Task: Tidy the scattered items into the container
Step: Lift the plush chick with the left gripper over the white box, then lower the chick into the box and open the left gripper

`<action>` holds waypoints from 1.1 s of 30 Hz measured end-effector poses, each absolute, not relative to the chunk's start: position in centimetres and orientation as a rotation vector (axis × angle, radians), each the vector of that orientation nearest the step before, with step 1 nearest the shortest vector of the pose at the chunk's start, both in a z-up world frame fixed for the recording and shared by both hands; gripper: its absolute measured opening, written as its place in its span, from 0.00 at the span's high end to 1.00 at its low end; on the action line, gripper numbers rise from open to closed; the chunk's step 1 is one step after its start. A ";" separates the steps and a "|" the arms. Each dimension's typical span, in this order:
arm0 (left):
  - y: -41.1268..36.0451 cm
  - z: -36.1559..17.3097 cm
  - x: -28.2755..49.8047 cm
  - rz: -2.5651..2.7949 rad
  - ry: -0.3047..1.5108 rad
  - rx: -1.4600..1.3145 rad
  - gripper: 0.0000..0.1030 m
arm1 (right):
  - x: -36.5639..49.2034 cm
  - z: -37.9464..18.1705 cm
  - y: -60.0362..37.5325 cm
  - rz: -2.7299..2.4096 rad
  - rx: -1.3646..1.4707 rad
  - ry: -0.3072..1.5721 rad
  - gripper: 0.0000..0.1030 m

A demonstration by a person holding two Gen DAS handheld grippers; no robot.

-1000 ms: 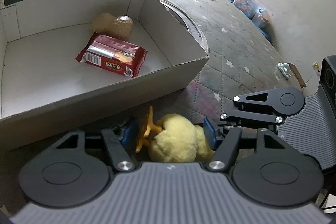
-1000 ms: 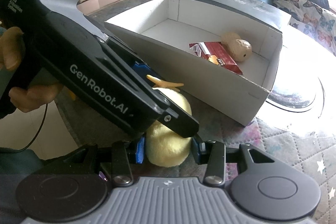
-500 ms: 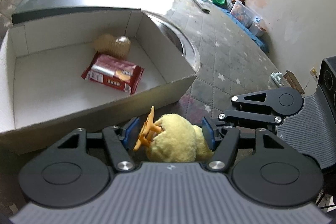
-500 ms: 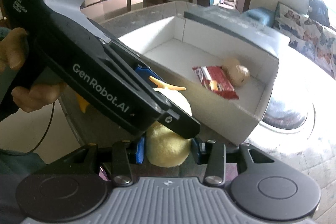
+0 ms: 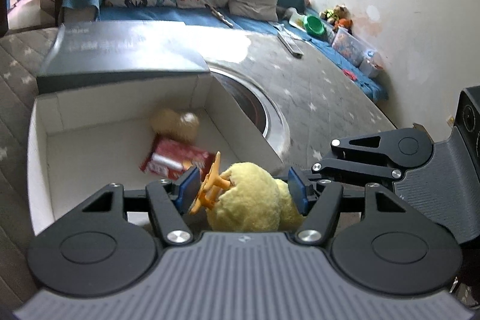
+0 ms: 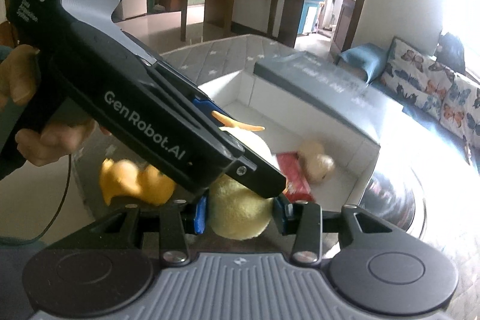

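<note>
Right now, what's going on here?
A person is tidying toys into the white box. Both the left hand-held gripper and the right hand-held gripper are closed on the yellow plush chick, held up at the box's near edge. A red snack packet and a tan peanut-shaped toy already lie inside. A yellow duck remains outside.

Fuzzy yellow plush chick (image 5: 249,197), matt white cardboard box (image 5: 37,158), glossy red wrapper (image 5: 177,159), quilted cloth tabletop (image 5: 315,86)
</note>
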State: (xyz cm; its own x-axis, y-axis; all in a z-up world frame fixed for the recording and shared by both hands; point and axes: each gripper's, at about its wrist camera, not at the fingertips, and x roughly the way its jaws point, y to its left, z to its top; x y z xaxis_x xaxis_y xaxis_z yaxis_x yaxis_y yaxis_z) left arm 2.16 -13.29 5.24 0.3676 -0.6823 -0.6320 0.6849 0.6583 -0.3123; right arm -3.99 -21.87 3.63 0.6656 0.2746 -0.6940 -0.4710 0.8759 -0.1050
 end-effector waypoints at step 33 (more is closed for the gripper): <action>-11.2 -2.0 14.8 -0.748 1.031 -0.146 0.38 | 9.0 -2.5 -20.6 0.469 -0.237 0.916 0.57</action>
State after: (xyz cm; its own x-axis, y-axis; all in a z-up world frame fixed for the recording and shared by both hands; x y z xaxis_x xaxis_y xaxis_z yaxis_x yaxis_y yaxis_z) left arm 14.76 -11.20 -2.01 0.2943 -0.6249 -0.7231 0.4937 0.7472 -0.4449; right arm 9.03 -20.56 -2.50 0.5181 0.2877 -0.8055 -0.4853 0.8743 0.0002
